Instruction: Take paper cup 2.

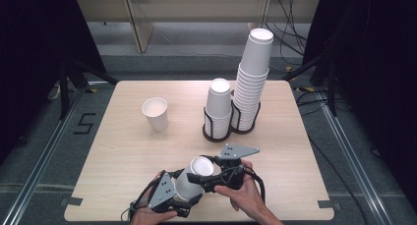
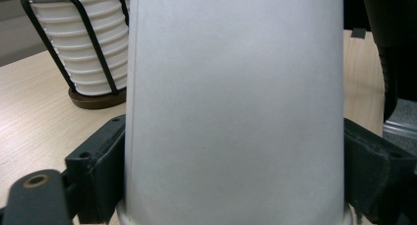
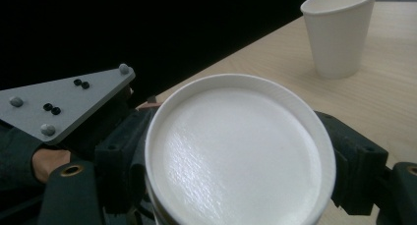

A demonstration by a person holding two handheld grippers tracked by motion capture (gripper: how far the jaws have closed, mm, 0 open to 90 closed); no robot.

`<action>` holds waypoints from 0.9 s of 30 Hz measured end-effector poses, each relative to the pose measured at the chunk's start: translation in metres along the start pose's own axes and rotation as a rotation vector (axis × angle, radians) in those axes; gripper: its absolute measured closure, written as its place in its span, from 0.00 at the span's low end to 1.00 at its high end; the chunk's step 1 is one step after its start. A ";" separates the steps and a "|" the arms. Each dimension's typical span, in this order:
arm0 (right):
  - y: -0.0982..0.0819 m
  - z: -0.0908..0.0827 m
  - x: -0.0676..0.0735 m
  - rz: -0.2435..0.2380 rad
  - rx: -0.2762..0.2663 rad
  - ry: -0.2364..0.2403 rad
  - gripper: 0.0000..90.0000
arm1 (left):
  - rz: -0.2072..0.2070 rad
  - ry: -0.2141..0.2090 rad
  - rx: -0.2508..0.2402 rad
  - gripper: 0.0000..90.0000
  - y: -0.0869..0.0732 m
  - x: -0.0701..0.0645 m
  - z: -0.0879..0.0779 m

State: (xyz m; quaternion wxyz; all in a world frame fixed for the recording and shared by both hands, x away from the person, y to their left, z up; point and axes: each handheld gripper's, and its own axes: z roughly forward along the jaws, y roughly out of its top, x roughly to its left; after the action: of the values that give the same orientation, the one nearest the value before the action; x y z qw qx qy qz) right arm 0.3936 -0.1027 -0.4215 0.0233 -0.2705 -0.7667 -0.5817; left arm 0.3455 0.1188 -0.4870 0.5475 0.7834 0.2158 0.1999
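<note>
Paper cup (image 1: 192, 178) lies tilted above the counter's (image 1: 123, 151) near edge, bottom end up, held from both sides: left gripper (image 1: 184, 188) clamped on its wall, right gripper (image 1: 199, 178) clamped near its base. Farther right stand two racked cup stacks (image 1: 248, 82); a lone upright cup (image 1: 155, 113) sits far left.

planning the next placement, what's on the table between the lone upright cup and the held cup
Nothing: in the high view only bare table lies between the lone upright cup and the held cup.
</note>
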 end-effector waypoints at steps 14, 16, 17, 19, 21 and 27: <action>0.000 -0.001 -0.005 -0.050 0.117 0.027 0.21 | 0.077 -0.006 0.087 0.15 0.001 0.004 -0.002; 0.001 -0.002 -0.006 -0.068 0.133 0.026 0.21 | 0.086 -0.004 0.094 0.15 0.001 0.005 -0.002; 0.001 -0.002 -0.006 -0.066 0.135 0.025 0.21 | 0.093 -0.004 0.099 0.15 0.001 0.005 -0.003; 0.001 -0.003 -0.007 -0.062 0.139 0.026 0.21 | 0.105 -0.008 0.109 0.15 0.002 0.005 -0.004; 0.001 -0.002 -0.007 -0.056 0.134 0.026 0.20 | 0.117 -0.015 0.111 0.15 0.001 0.005 -0.003; 0.001 -0.001 -0.006 -0.031 0.144 0.033 0.27 | 0.110 -0.030 0.110 0.14 0.001 0.003 -0.002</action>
State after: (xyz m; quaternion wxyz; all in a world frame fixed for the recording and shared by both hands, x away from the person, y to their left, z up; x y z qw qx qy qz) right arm 0.3983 -0.1059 -0.4226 0.0464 -0.2464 -0.8104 -0.5296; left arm 0.3468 0.1217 -0.4848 0.4949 0.8258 0.1749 0.2060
